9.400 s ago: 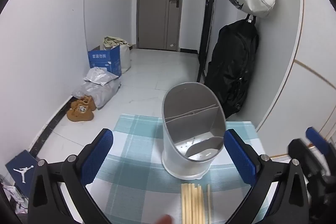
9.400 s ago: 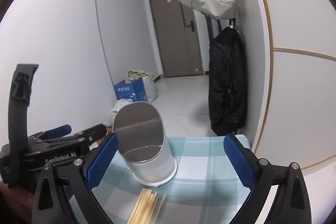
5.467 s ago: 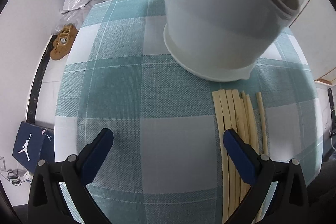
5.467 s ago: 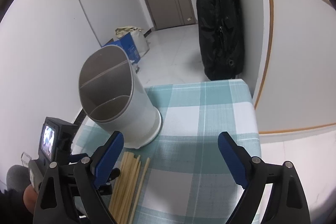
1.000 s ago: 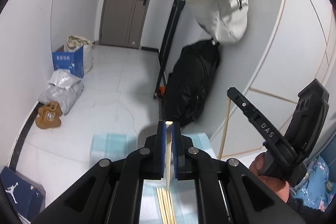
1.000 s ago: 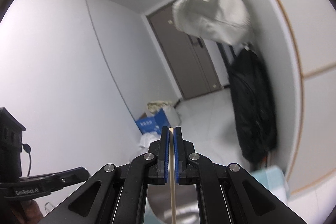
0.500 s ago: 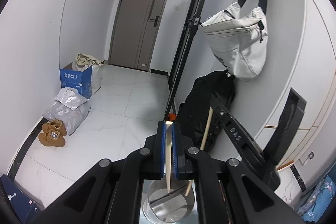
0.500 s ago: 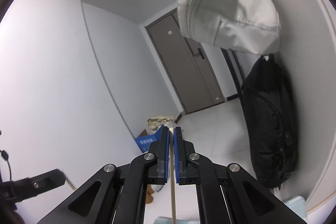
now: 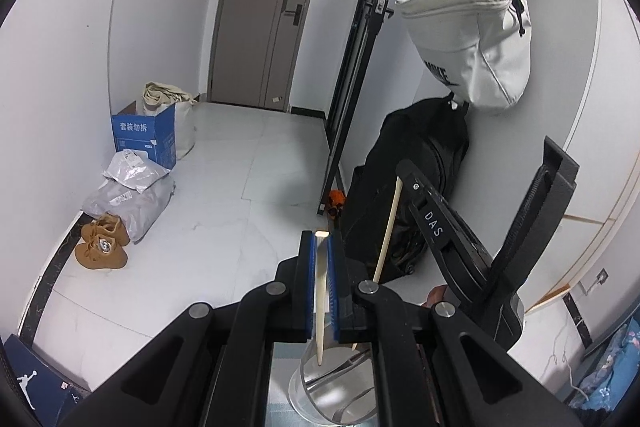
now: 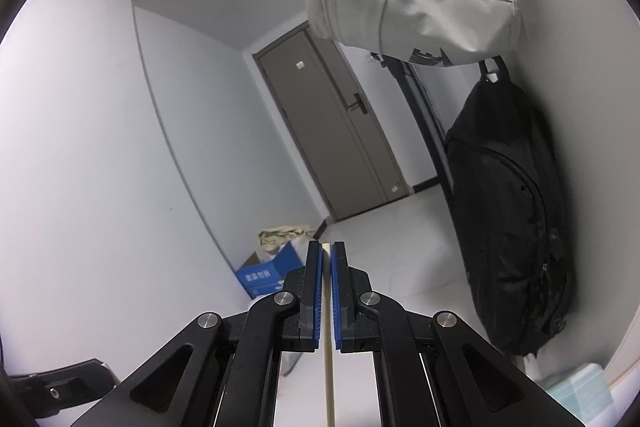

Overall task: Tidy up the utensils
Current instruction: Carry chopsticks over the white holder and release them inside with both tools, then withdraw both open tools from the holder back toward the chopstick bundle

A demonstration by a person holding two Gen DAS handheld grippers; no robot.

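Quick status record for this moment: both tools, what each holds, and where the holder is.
left tool: shut on a chopstick, tip hanging over the holder's mouth
right tool: shut on a second chopstick
right tool from the left view: its chopstick slants down toward the holder
holder: below the left tool, divider visible inside
chopsticks released: none yet

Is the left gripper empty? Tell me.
No: in the left wrist view the left gripper is shut on a chopstick, whose lower end hangs over the utensil holder.
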